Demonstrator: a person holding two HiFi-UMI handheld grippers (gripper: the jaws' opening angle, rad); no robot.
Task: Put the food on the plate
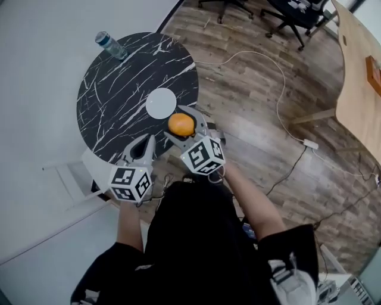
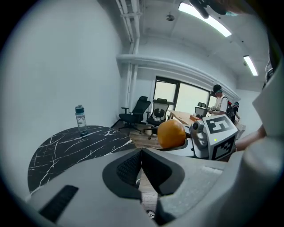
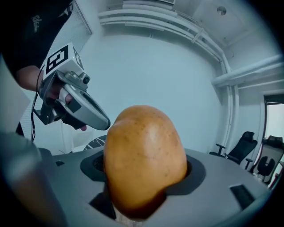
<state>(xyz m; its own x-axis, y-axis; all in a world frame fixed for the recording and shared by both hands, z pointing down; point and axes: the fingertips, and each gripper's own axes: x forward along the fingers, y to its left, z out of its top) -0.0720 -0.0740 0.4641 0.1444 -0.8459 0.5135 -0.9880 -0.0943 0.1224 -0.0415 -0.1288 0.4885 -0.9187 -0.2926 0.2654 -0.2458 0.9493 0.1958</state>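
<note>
An orange, speckled piece of food [image 1: 181,124] is clamped in my right gripper [image 1: 182,121], just off the near right edge of the round black marble table [image 1: 113,89]. It hangs right beside the small white plate [image 1: 161,102], which lies bare near that edge. In the right gripper view the food [image 3: 144,159] fills the space between the jaws. My left gripper [image 1: 143,148] hovers at the table's near edge, shut and empty, its jaws meeting [image 2: 141,153]. From the left gripper view the food [image 2: 171,134] shows to the right, above the table [image 2: 66,146].
A water bottle [image 1: 111,45] stands at the table's far side. A white cable [image 1: 280,101] and a power strip [image 1: 310,143] lie on the wood floor to the right. A wooden desk [image 1: 357,77] and office chairs [image 1: 286,15] stand beyond. A person [image 2: 217,99] is far off.
</note>
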